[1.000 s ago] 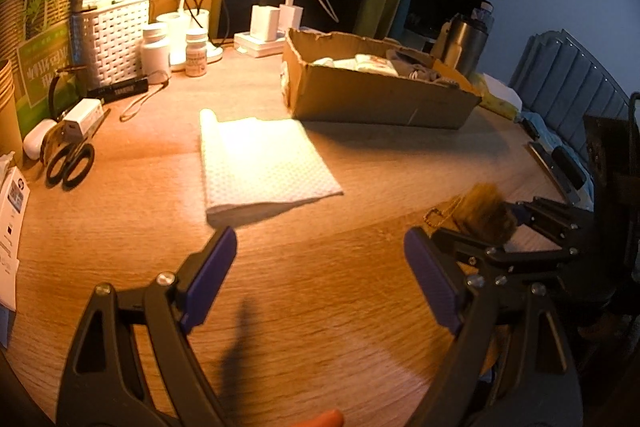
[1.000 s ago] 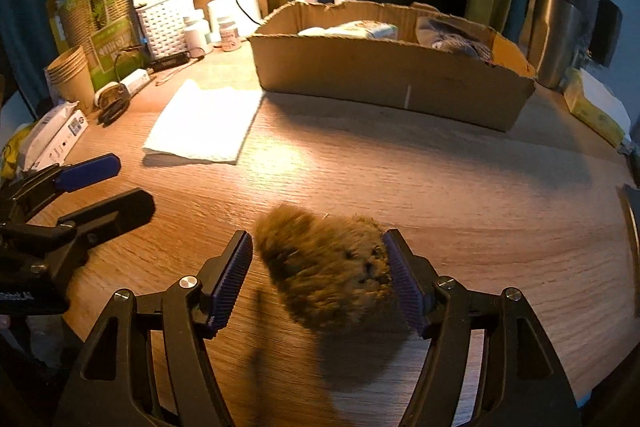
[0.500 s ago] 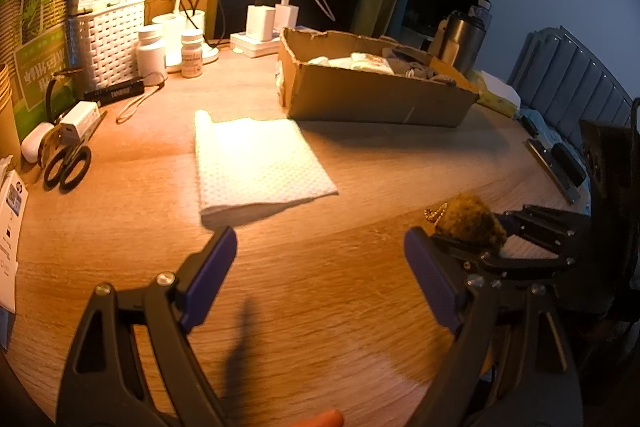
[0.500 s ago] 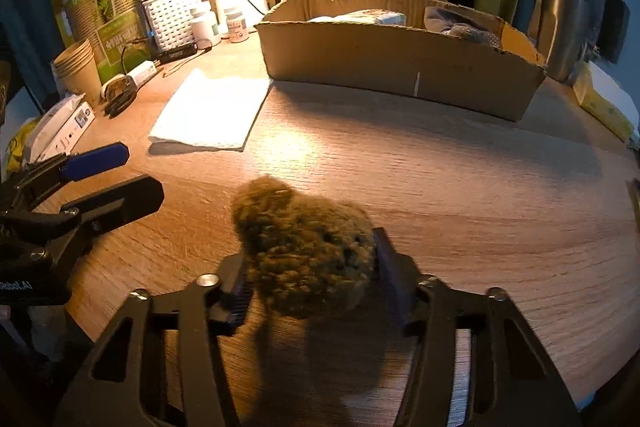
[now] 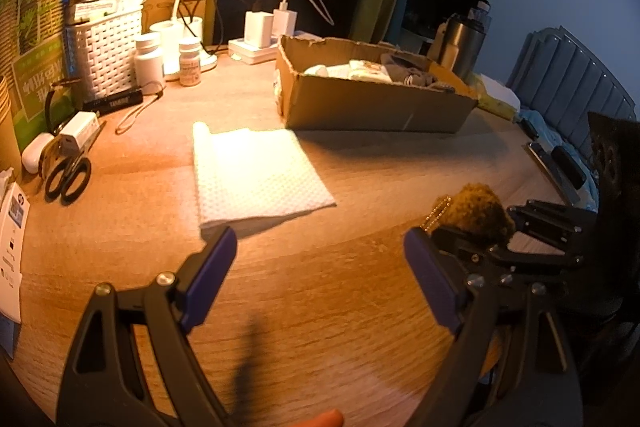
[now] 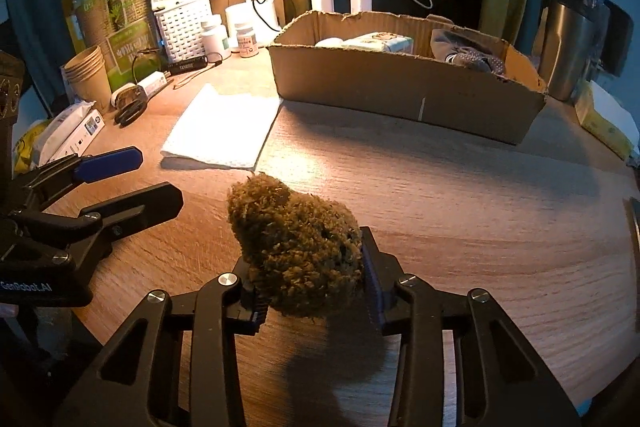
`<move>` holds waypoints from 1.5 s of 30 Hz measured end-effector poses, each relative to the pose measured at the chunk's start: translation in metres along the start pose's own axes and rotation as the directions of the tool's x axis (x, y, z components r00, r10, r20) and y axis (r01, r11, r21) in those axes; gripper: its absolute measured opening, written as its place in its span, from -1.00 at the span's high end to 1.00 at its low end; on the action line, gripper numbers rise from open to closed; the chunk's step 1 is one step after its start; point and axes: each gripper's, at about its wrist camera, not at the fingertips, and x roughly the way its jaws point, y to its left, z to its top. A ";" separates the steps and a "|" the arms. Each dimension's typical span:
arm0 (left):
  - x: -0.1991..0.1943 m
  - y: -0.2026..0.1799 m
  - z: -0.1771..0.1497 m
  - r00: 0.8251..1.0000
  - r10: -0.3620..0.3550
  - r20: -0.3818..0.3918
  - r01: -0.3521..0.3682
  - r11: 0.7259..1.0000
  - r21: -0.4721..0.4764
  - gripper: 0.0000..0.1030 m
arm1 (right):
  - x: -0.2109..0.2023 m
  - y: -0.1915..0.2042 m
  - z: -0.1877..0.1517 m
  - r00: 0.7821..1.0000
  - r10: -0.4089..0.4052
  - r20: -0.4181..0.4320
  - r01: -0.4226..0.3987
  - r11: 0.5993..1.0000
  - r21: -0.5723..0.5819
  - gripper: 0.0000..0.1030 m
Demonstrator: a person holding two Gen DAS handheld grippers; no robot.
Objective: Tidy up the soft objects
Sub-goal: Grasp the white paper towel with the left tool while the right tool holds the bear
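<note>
We have the right gripper [image 6: 312, 291] clamped on the brown plush toy [image 6: 294, 247], its jaws having just been closing onto it, near the desk's [image 6: 460, 211] front edge. The left gripper [image 5: 320, 277] hangs open and empty. The cardboard box [image 6: 400, 87] toward the back edge already holds 3 or so soft items; the toy and the white cloth [image 6: 224, 129] remain outside. Readable writing: "GenRobot.AI" on the left gripper; the black stick's [image 6: 188, 65] label is too small.

The fuzzy brown plush toy [image 6: 296, 251] pinched in the right gripper [image 6: 312, 291] looks shaggy and matt. Beyond it: wood-grain table [image 6: 460, 211], rough corrugated cardboard box [image 6: 400, 87], dimpled paper towel [image 6: 224, 131].
</note>
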 end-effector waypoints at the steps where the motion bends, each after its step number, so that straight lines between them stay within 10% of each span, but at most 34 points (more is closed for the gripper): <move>1: 0.000 0.000 0.000 1.000 0.000 0.000 0.000 1.000 0.001 -0.69 | -0.001 0.000 0.001 1.000 0.000 0.003 0.000 1.000 0.000 0.21; 23: 0.022 -0.007 0.054 0.999 0.045 0.009 -0.046 0.998 0.041 -0.69 | -0.002 -0.025 0.037 0.998 0.029 0.054 -0.030 0.999 0.018 0.21; 45: 0.103 0.024 0.065 0.979 0.143 -0.143 -0.140 0.990 0.030 -0.69 | 0.048 -0.071 0.071 0.999 0.043 0.003 -0.043 0.997 0.070 0.21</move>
